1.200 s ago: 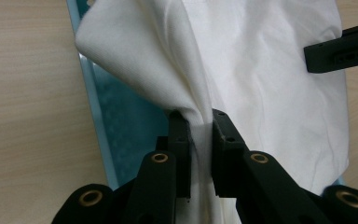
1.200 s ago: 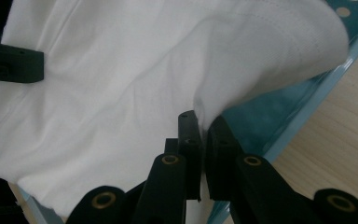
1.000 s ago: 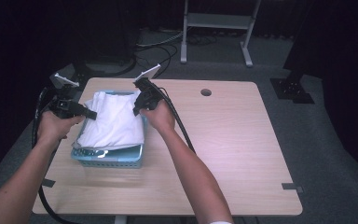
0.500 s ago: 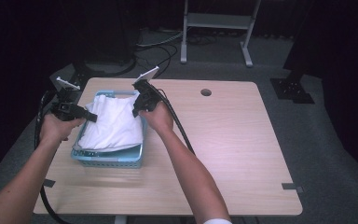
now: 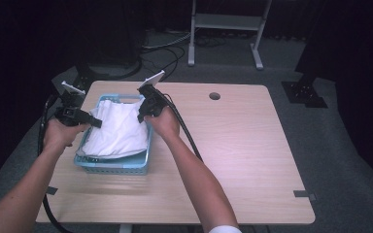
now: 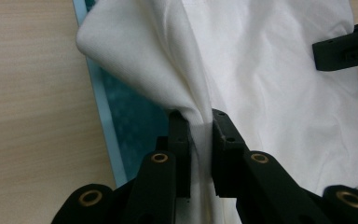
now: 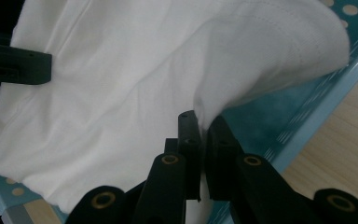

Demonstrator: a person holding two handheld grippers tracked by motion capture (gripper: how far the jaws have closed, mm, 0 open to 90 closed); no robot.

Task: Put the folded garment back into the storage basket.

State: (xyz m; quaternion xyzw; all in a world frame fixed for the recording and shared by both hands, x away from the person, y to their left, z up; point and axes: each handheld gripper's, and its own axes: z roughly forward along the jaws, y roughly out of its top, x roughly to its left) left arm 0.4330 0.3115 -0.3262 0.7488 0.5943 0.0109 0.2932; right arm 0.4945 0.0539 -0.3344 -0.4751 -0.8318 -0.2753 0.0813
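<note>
A white cloth lies bunched in a light blue perforated basket on the left half of the wooden table. My left gripper pinches the cloth's left edge; its jaws are closed on a fold of the white cloth, with the left gripper just above the basket wall. My right gripper is shut on the cloth's right edge, and the right gripper holds a raised fold of the cloth over the basket rim. The cloth is stretched between both grippers.
The table is bare wood to the right of the basket, with a round cable hole near its far edge. A metal stand and cables lie on the dark floor behind. Black cables trail from both grippers.
Both grippers have stayed on the cloth's edges and shifted only slightly; the cloth looks a little more lifted and spread over the basket.
</note>
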